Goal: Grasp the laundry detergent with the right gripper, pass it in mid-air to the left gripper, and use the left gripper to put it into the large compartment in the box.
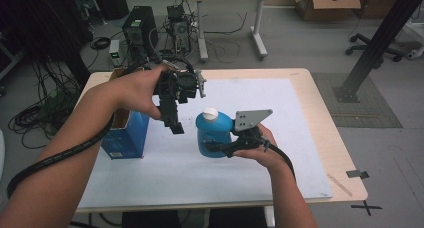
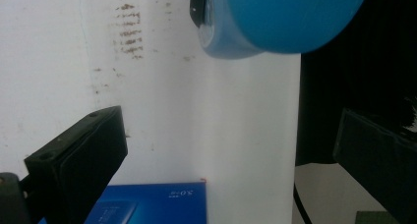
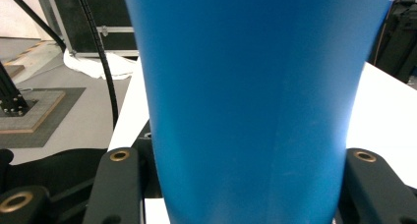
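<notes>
Clamping the blue bottle [image 1: 214, 136] from its right side, the right gripper [image 1: 220, 147] has both jaws pressed against the bottle's body, which stands upright on the white mat [image 1: 280, 153] near the table's middle, white cap [image 1: 210, 113] on top. Just left of it and above, the left gripper [image 1: 172, 119] hangs with jaws spread, nothing between them. A blue box [image 1: 125, 138] stands at the mat's left edge.
</notes>
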The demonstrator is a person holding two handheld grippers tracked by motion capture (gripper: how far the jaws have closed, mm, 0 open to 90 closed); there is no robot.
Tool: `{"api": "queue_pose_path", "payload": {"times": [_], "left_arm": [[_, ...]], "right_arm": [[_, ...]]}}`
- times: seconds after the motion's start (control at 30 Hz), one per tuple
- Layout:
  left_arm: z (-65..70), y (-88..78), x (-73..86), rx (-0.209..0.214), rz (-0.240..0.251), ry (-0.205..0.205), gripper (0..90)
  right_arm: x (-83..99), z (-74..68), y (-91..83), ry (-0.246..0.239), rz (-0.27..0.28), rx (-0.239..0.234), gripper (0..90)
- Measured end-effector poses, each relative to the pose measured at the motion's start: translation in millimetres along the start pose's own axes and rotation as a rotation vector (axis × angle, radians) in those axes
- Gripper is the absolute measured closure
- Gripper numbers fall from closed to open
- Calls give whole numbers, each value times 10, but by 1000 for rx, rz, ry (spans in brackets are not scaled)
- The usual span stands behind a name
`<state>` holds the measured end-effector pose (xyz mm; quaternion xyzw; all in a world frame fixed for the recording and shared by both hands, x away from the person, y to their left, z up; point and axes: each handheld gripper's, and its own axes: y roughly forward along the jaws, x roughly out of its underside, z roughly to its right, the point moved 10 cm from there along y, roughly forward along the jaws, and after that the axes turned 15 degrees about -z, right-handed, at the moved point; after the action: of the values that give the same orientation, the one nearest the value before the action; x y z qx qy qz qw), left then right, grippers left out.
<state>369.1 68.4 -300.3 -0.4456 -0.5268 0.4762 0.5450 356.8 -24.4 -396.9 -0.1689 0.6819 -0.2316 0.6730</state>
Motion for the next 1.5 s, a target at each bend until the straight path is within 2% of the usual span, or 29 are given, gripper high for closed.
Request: {"api": "queue_pose_path", "payload": {"times": [0.37,0.6,0.7,1.2,1.5], "left_arm": [[50,44,-39,10,-3,12,2],[93,132,-40,18,-13,13,2],[99,144,-40,17,-12,17,2],[148,183,-56,8,-41,21,2],[169,234,-87,-7,-52,25,2]], "right_arm": [[7,-33,210,-1,5,-25,444],[28,-39,372,-10,-13,-23,444],[28,-42,422,-2,-5,-26,444],[-4,-46,617,9,14,-40,444],[-89,-44,653,2,29,-33,444]]}}
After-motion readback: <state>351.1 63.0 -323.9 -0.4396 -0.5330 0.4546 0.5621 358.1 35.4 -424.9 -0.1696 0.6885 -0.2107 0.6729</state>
